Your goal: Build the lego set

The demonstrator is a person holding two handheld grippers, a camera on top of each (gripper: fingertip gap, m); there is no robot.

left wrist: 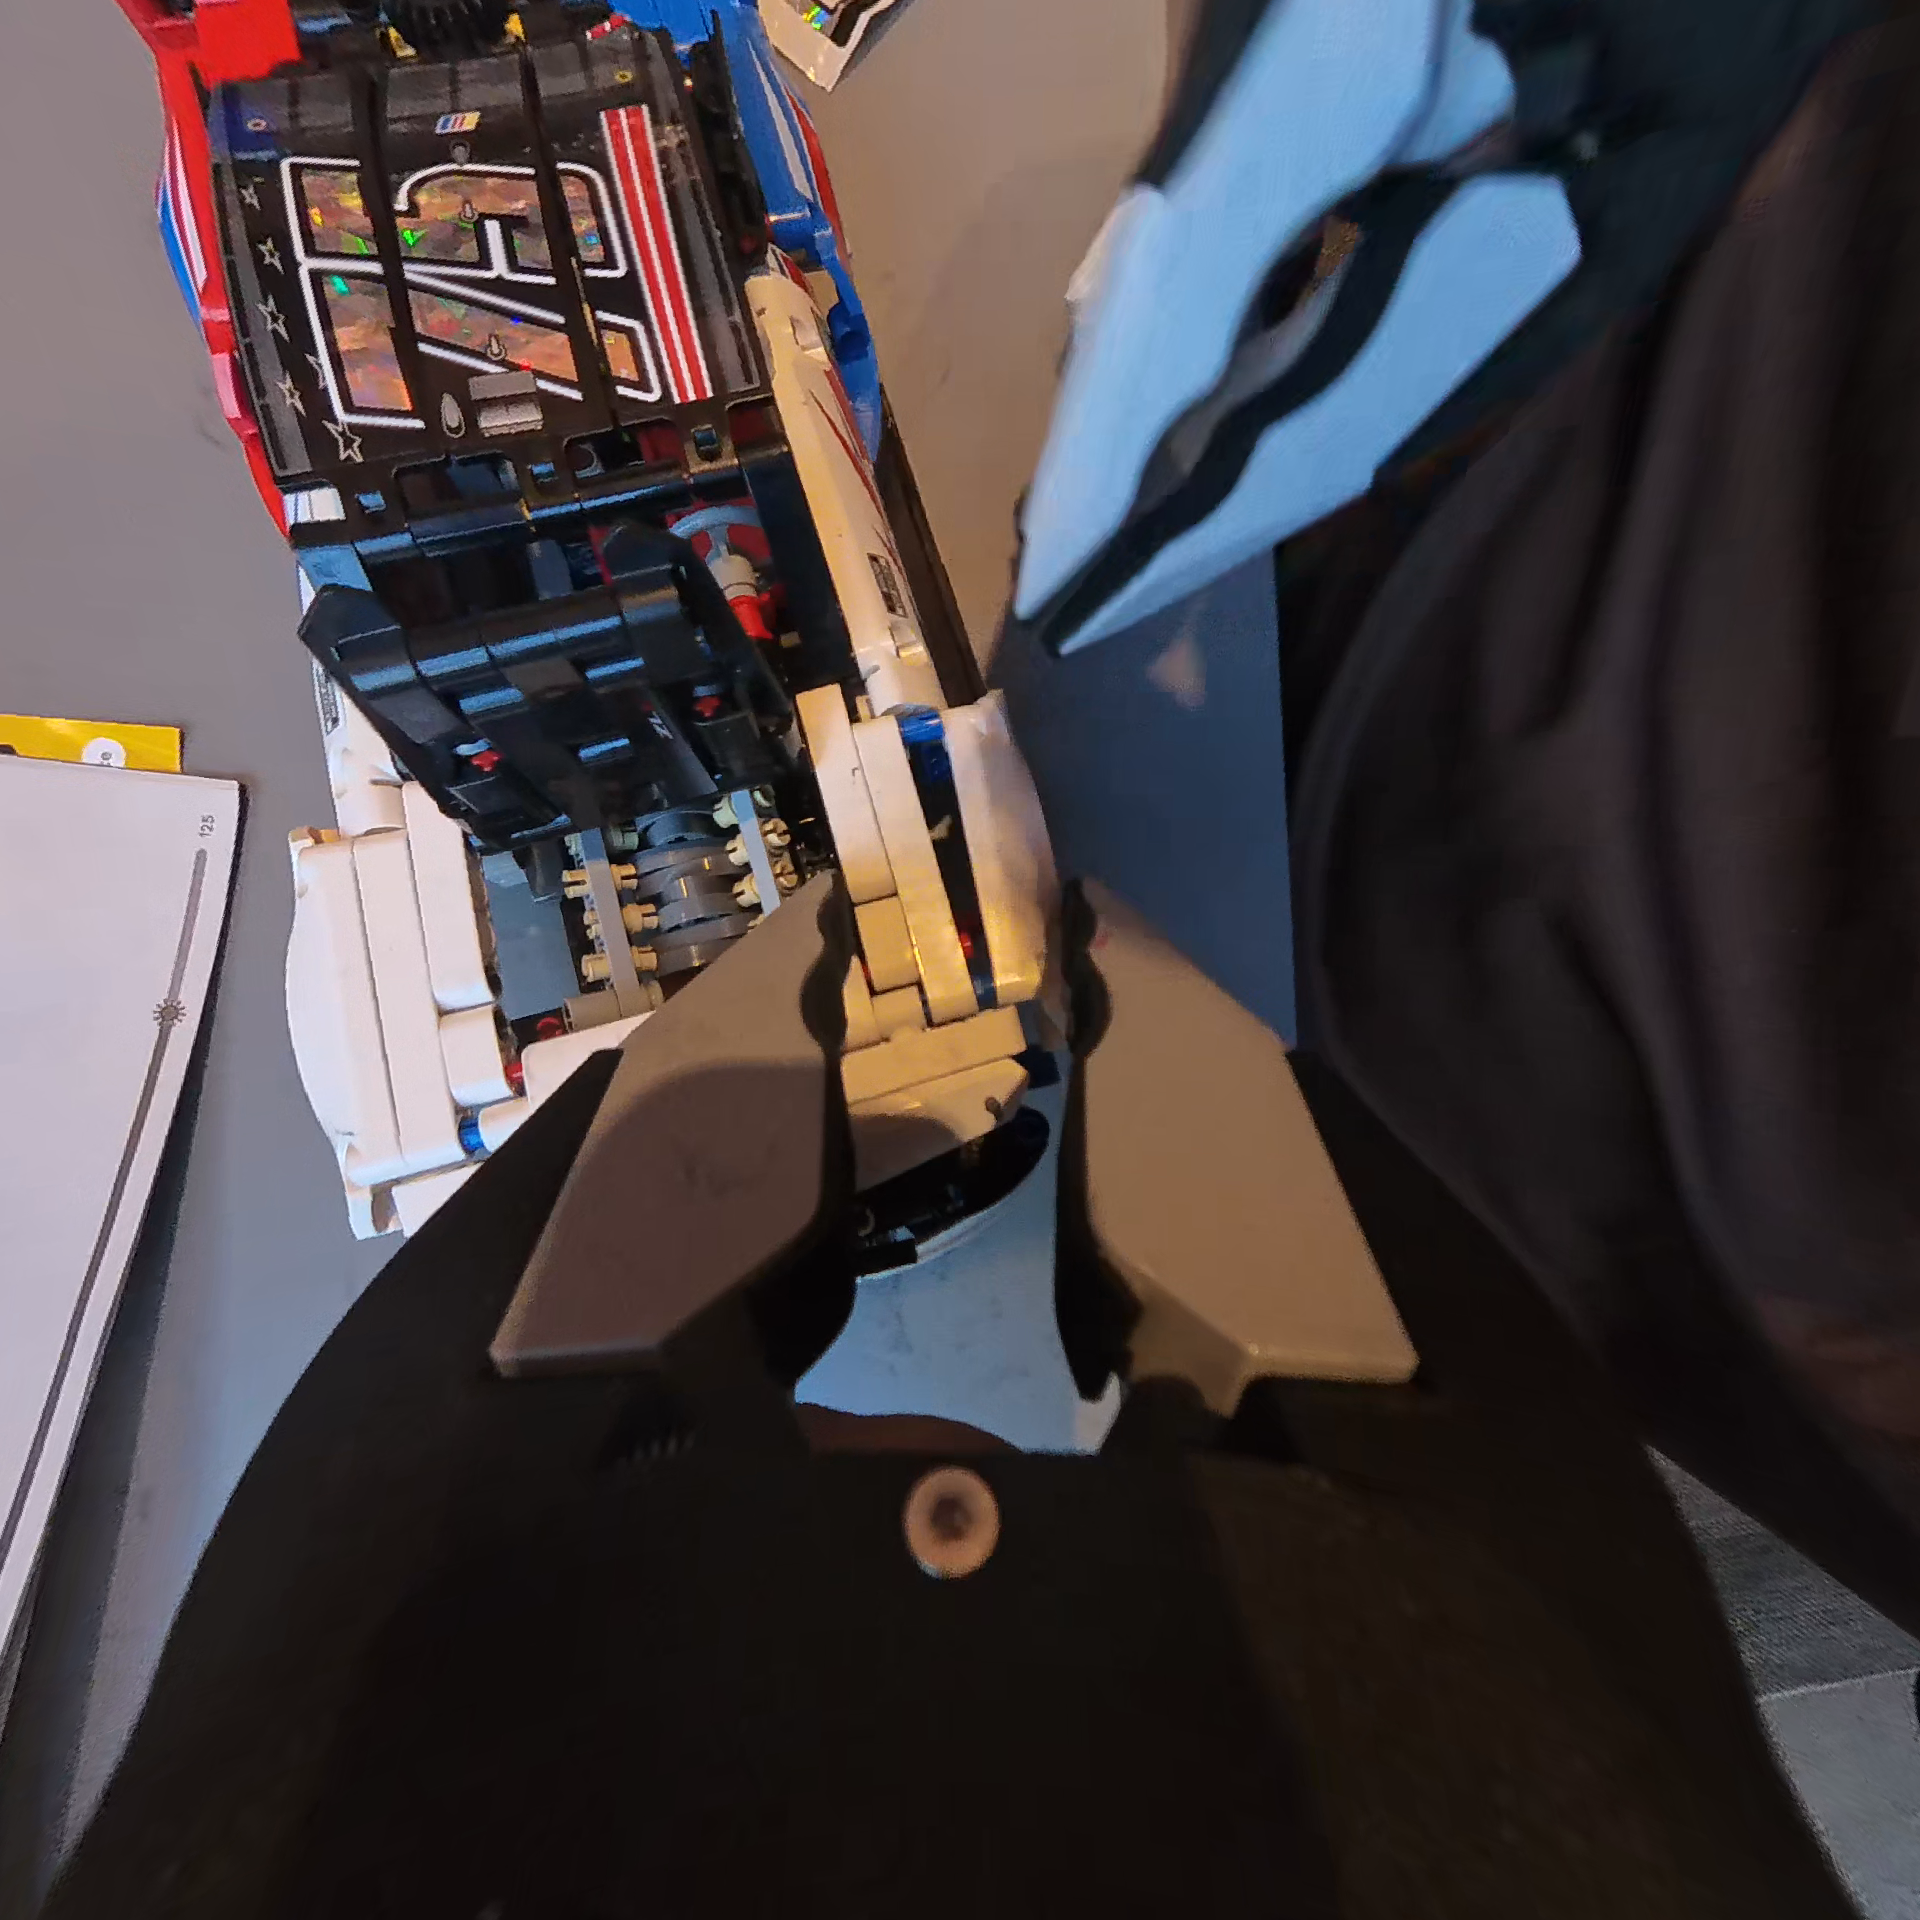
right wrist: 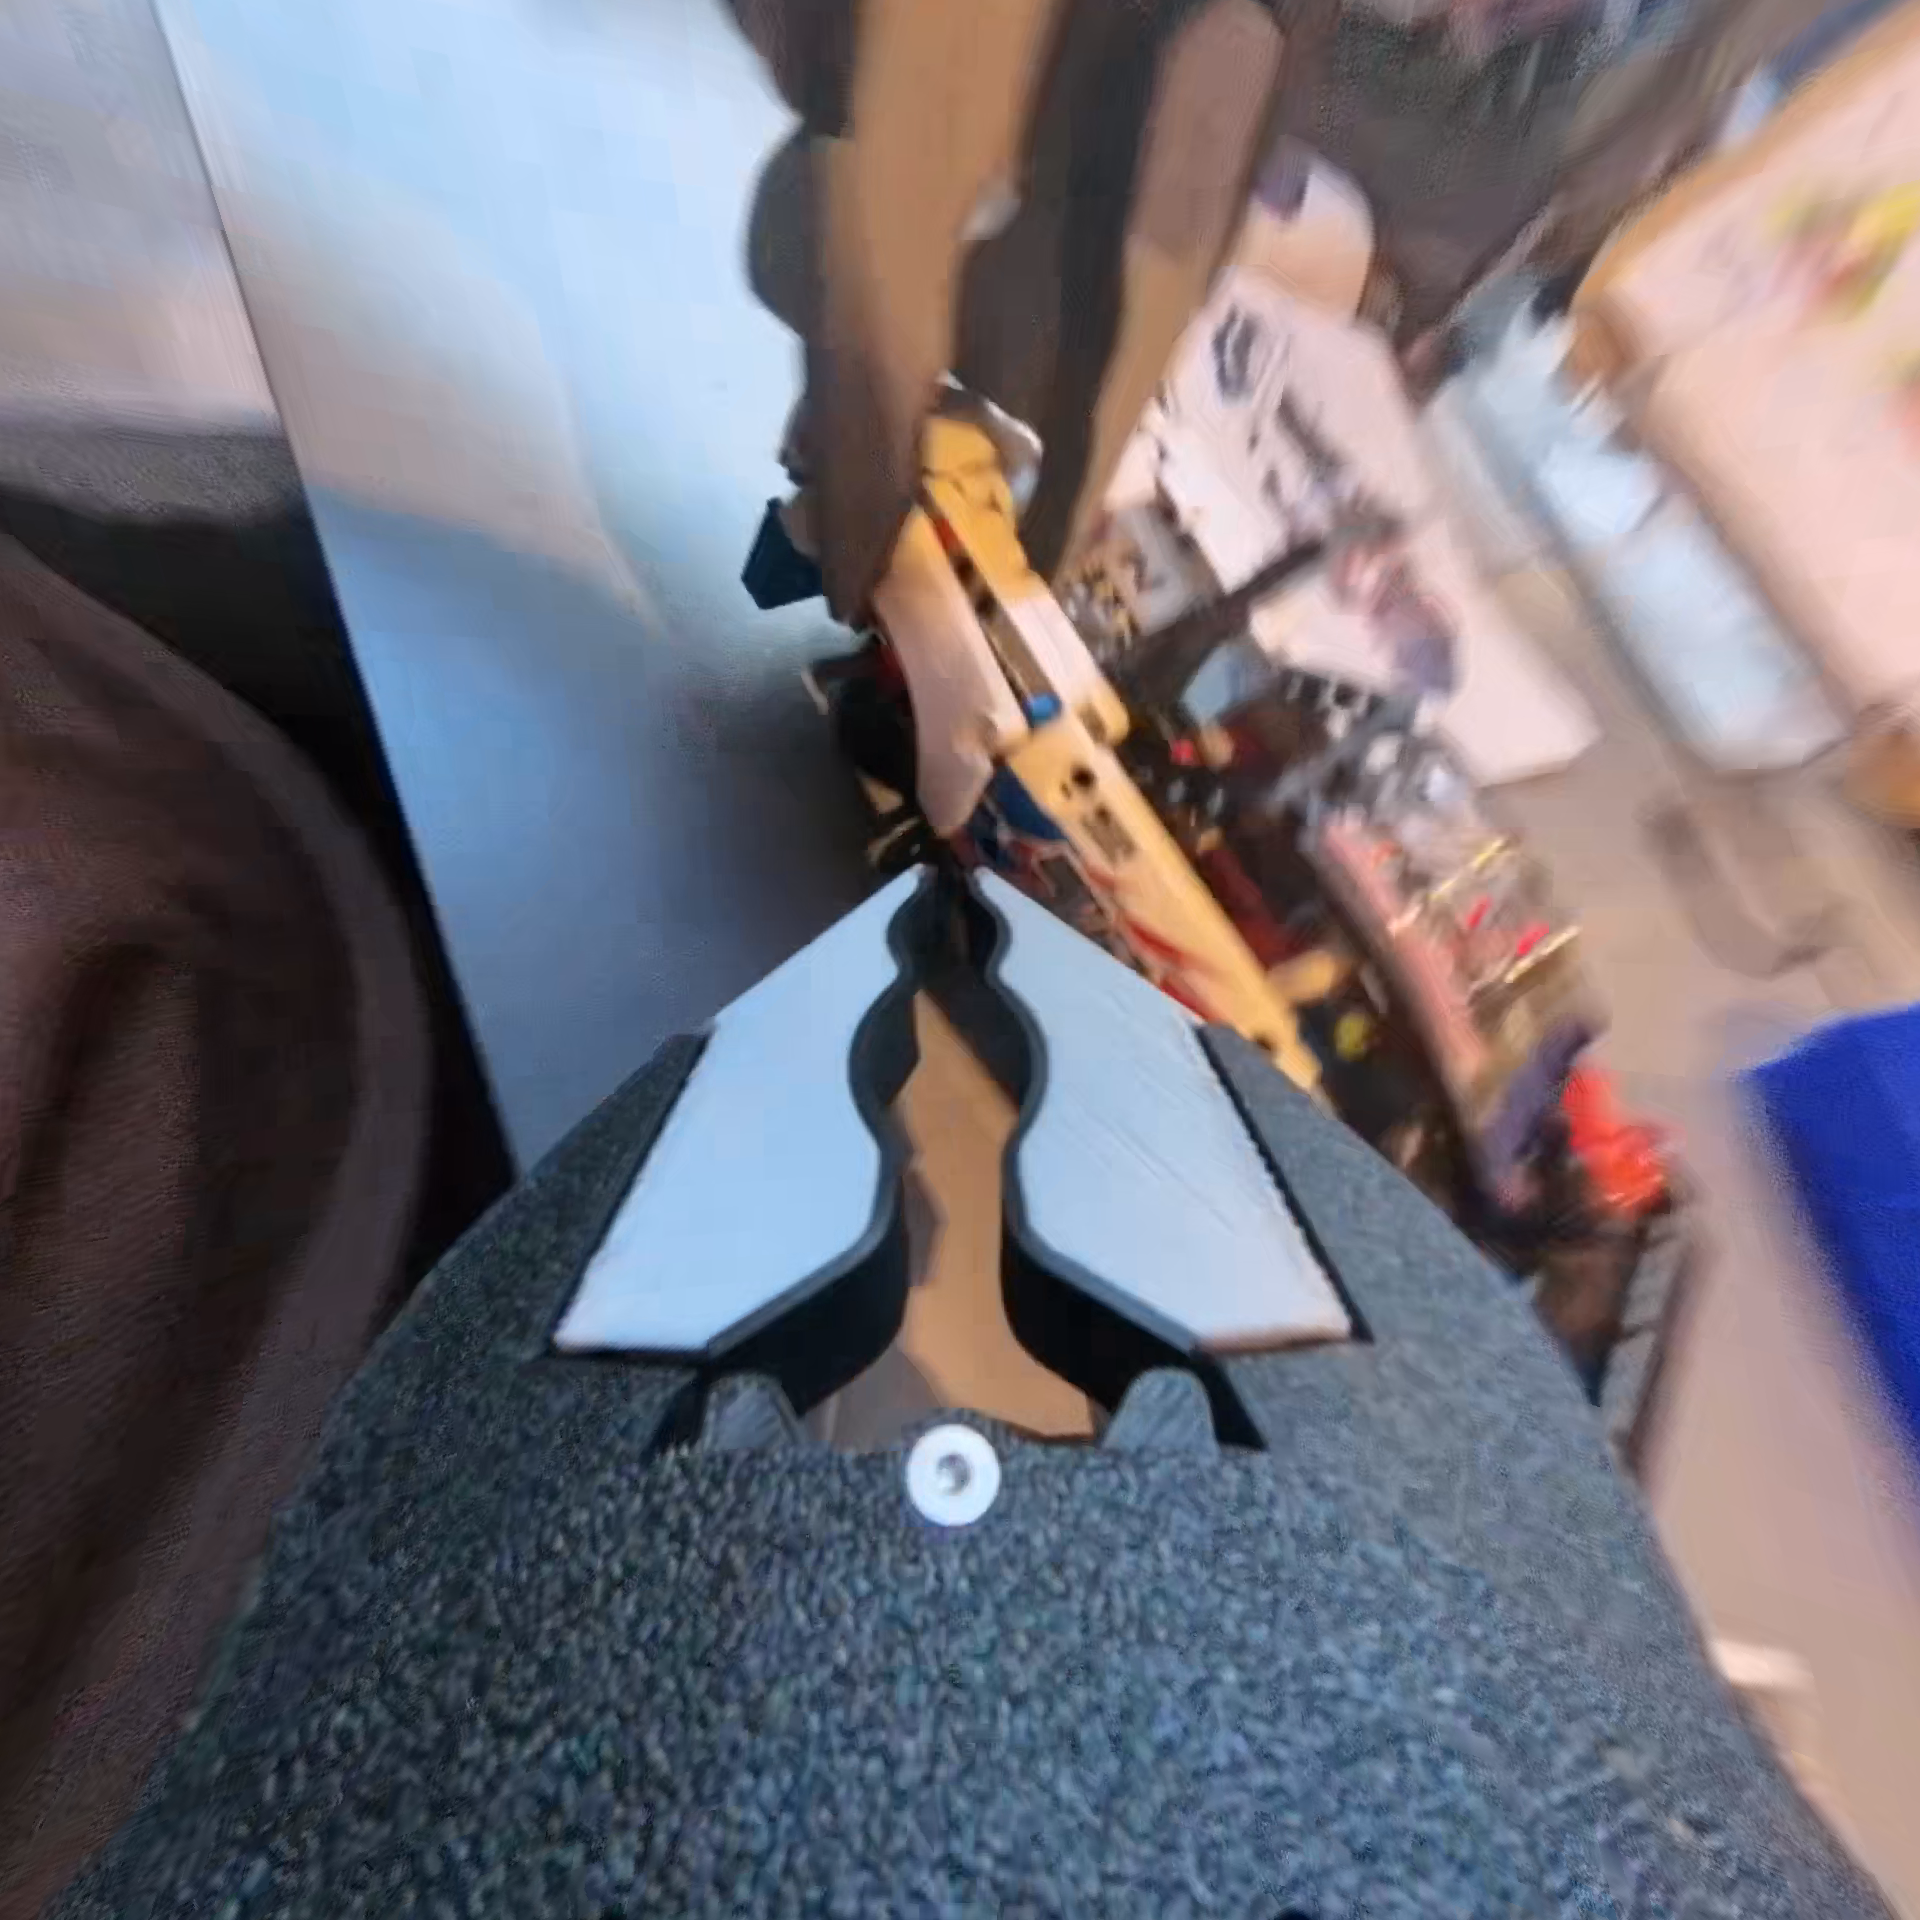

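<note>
The left tongs (left wrist: 951,914) are clamped on the white front corner of the lego car (left wrist: 499,312). The right tongs (right wrist: 951,883), nearly closed and empty, are blurred at 2 o'clock of the table (left wrist: 83,312).

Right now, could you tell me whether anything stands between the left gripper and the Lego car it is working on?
Nothing visible does. The left gripper already has its fingers on either side of the white wheel-arch section at the near end of the Lego car. The right gripper is off to the side, blurred.
</note>
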